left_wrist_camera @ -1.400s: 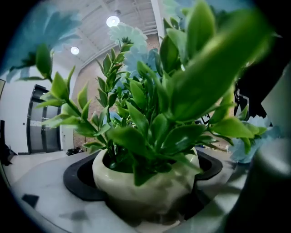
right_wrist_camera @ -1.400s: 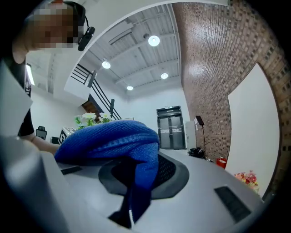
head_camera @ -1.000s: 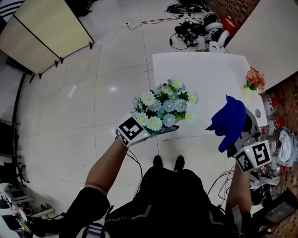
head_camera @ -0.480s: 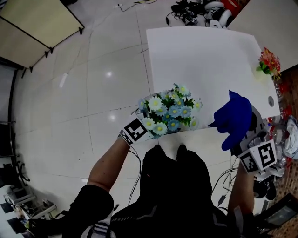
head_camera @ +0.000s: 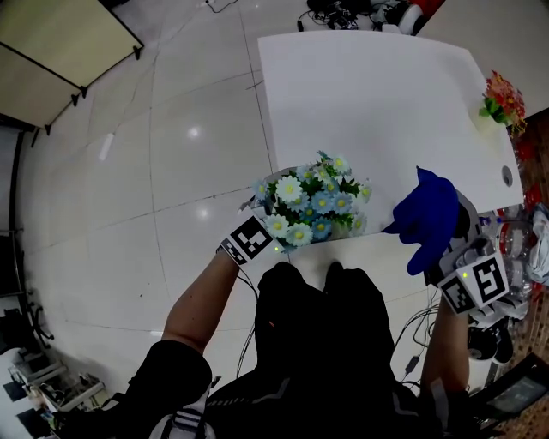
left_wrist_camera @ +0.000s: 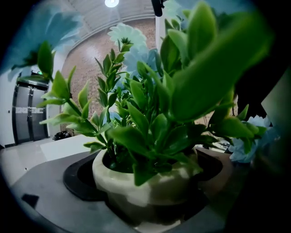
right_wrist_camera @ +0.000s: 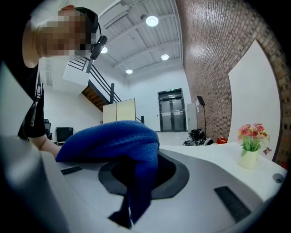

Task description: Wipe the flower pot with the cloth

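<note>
A cream flower pot [left_wrist_camera: 148, 182] with green leaves and blue and white daisies [head_camera: 313, 199] is held up over the near edge of the white table [head_camera: 377, 94]. My left gripper [head_camera: 287, 244] is shut on the pot, its jaws hidden under the blooms in the head view. To the right, a blue cloth [head_camera: 429, 219] drapes from my right gripper [head_camera: 455, 247], which is shut on it. In the right gripper view the cloth [right_wrist_camera: 113, 141] hangs down over the jaws. The cloth and the pot are apart.
A small pot of pink and red flowers [head_camera: 502, 96] stands at the table's right edge, also seen as the small pot [right_wrist_camera: 251, 148] in the right gripper view. Cables and gear [head_camera: 360, 9] lie beyond the table. Clutter [head_camera: 523, 257] crowds the right side.
The person has come closer to the table, so its near edge now lies under the pot and the cloth. Both grippers keep their hold and their spacing.
</note>
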A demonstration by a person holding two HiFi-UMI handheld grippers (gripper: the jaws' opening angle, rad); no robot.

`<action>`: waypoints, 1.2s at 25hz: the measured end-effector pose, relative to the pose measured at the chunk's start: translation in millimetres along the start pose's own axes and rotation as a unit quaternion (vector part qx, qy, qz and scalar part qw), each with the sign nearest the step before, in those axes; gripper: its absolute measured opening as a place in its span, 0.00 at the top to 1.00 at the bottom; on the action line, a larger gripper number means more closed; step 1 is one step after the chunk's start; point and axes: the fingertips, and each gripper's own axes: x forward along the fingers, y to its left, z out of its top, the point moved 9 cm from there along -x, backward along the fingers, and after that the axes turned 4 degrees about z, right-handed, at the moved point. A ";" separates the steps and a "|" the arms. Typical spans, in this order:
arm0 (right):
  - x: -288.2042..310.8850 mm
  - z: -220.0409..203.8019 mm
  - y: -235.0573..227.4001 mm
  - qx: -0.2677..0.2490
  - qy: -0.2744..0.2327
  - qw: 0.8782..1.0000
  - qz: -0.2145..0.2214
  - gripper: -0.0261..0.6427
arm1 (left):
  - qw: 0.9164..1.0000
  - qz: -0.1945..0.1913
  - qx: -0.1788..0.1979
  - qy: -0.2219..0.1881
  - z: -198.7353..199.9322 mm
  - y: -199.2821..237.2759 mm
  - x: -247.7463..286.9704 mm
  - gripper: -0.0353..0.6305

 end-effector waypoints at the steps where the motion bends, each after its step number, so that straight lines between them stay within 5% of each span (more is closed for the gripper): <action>1: 0.6 -0.8 0.6 0.002 0.000 1.000 0.001 0.89 | 1.000 0.001 -0.001 -0.004 -0.6 -0.3 1.4 0.09; 9: 5.0 1.3 1.5 0.014 0.004 1.000 -0.005 0.89 | 0.999 0.009 0.030 -0.022 -6.2 -2.7 6.8 0.09; 17: -2.1 39.2 4.9 0.007 0.017 1.000 -0.011 0.89 | 1.000 0.019 -0.013 -0.010 -12.6 -3.1 -24.7 0.05; 22: -10.4 60.7 10.3 0.010 0.023 0.999 -0.029 0.89 | 0.997 0.062 -0.052 0.009 -17.8 -7.0 -67.7 0.05; 25: -14.9 79.2 23.3 0.016 0.026 0.999 -0.025 0.89 | 0.994 0.087 -0.072 0.007 7.4 -12.6 -100.5 0.05; 30: -28.0 114.2 43.3 0.014 0.003 1.000 -0.012 0.89 | 0.984 0.141 -0.098 -0.054 95.7 -32.7 -139.2 0.08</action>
